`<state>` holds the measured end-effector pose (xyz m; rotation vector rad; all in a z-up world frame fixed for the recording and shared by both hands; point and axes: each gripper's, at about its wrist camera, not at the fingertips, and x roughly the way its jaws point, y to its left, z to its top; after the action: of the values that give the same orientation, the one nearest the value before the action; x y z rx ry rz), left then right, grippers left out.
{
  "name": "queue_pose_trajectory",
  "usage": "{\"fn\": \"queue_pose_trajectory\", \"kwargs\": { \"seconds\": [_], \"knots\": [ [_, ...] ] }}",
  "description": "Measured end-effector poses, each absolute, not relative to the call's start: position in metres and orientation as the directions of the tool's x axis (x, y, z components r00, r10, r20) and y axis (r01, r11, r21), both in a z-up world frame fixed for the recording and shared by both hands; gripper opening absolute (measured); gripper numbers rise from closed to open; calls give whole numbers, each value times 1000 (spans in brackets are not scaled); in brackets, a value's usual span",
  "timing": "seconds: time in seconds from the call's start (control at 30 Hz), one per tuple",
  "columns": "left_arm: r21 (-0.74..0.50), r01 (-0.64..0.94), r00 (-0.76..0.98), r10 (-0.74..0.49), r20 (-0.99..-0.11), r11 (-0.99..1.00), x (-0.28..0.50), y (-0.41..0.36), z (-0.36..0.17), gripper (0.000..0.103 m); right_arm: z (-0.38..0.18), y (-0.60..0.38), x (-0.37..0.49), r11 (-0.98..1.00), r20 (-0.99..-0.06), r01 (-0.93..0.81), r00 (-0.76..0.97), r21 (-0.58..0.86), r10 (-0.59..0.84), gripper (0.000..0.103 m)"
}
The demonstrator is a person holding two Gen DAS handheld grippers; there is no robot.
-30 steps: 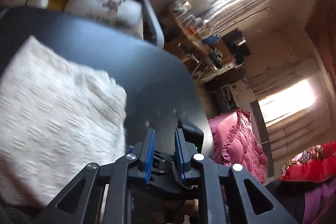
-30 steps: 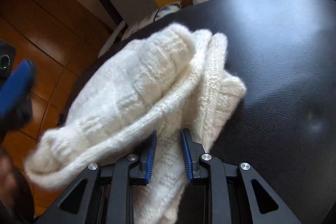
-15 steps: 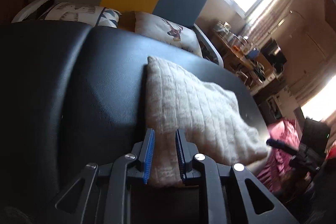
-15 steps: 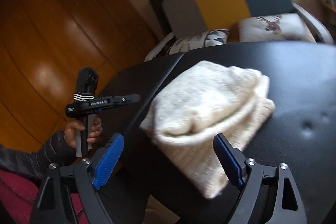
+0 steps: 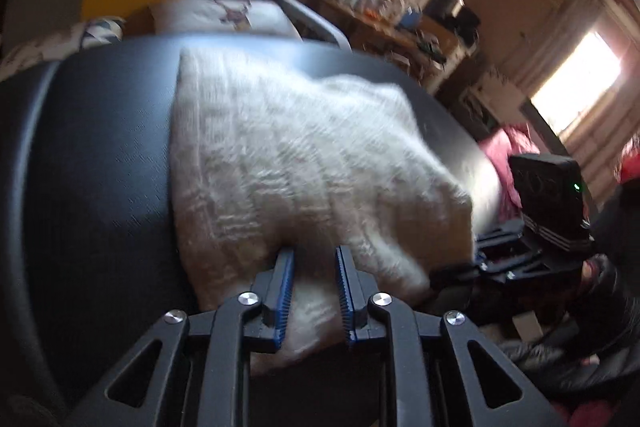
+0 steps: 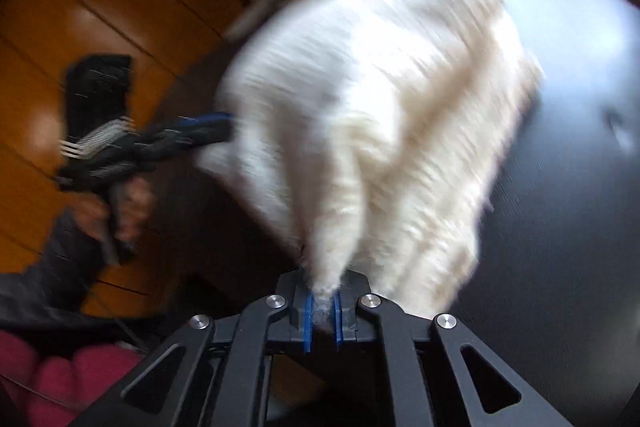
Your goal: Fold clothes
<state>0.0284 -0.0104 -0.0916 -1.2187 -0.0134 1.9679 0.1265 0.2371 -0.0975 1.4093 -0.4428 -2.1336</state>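
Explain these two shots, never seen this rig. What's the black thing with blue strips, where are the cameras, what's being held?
No robot here: a person holds a handheld claw in each hand, and each claw carries a fisheye camera looking forward along its two blue-padded fingers.

Left wrist view: the left claw has its fingers closed on the near edge of a folded cream knit sweater lying on a black padded surface. The right claw shows at the sweater's right edge.

Right wrist view: the right claw is pinched shut on a bunch of the same sweater. The picture is motion-blurred. The left claw appears at the left.
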Motion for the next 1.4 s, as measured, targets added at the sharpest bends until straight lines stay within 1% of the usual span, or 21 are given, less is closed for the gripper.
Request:
{"fn": "queue_pose_trajectory", "kwargs": {
  "seconds": [0.07, 0.13, 0.17, 0.2, 0.27, 0.3, 0.33, 0.47, 0.57, 0.63, 0.67, 0.73, 0.87, 1.03, 1.1, 1.13, 1.17, 1.3, 1.33, 1.37, 1.4],
  "knots": [
    [-381, -638, -215, 631, -746, -669, 33, -8, -88, 19, -100, 252, 131, -761, -689, 214, -327, 612, -646, 5],
    [-367, -656, -218, 631, -745, -660, 38, -6, -85, 19, -91, 259, 135, -752, -674, 205, -341, 627, -655, 12],
    [-359, -664, -219, 630, -745, -655, 40, -4, -84, 19, -86, 263, 137, -745, -667, 196, -343, 638, -661, 20],
    [-352, -673, -221, 630, -744, -651, 42, -3, -82, 19, -79, 270, 139, -733, -655, 181, -347, 655, -671, 28],
    [-336, -688, -229, 631, -742, -644, 46, -1, -79, 19, -58, 288, 146, -717, -610, 176, -415, 674, -675, 75],
    [-326, -694, -236, 631, -739, -642, 47, -1, -77, 19, -47, 296, 147, -711, -583, 182, -455, 679, -673, 80],
    [-317, -700, -244, 631, -736, -640, 48, -1, -75, 19, -38, 302, 145, -702, -553, 183, -493, 688, -671, 82],
    [-325, -719, -257, 670, -696, -614, 52, -3, -68, 19, -19, 320, 124, -687, -471, 153, -623, 710, -625, 82],
    [-326, -729, -255, 680, -687, -602, 53, 3, -67, 19, -32, 313, 92, -697, -500, 100, -627, 710, -598, 78],
    [-330, -733, -249, 686, -684, -595, 55, 7, -68, 19, -44, 305, 77, -695, -516, 81, -610, 714, -601, 50],
    [-333, -735, -243, 688, -684, -591, 55, 10, -69, 19, -50, 302, 74, -704, -532, 70, -604, 707, -594, 41],
    [-337, -737, -233, 688, -687, -586, 55, 14, -74, 19, -60, 295, 64, -709, -545, 55, -598, 703, -587, 36],
    [-330, -742, -223, 680, -698, -583, 56, 22, -81, 19, -68, 292, 53, -725, -558, 43, -607, 688, -566, 19],
    [-355, -735, -211, 692, -690, -578, 56, 19, -84, 19, -74, 298, 55, -682, -533, 21, -607, 731, -589, 23],
    [-364, -730, -204, 693, -691, -578, 55, 19, -87, 19, -77, 301, 57, -676, -535, 1, -612, 737, -583, 37],
    [-366, -729, -201, 692, -693, -578, 56, 19, -88, 19, -80, 302, 56, -665, -528, -6, -613, 747, -588, 57],
    [-365, -731, -197, 691, -696, -576, 57, 19, -89, 19, -84, 302, 51, -650, -517, -8, -613, 760, -598, 65],
    [-373, -731, -173, 683, -709, -572, 59, 21, -96, 19, -94, 292, 34, -635, -502, 4, -608, 773, -615, 65],
    [-379, -728, -165, 682, -713, -572, 59, 21, -99, 19, -95, 288, 30, -638, -503, 11, -607, 770, -616, 59],
    [-387, -721, -158, 681, -715, -574, 58, 22, -101, 19, -94, 282, 26, -655, -512, 23, -604, 755, -611, 32],
    [-397, -714, -151, 681, -717, -577, 57, 22, -103, 19, -90, 274, 22, -689, -534, 41, -599, 724, -597, 16]
  ]
}}
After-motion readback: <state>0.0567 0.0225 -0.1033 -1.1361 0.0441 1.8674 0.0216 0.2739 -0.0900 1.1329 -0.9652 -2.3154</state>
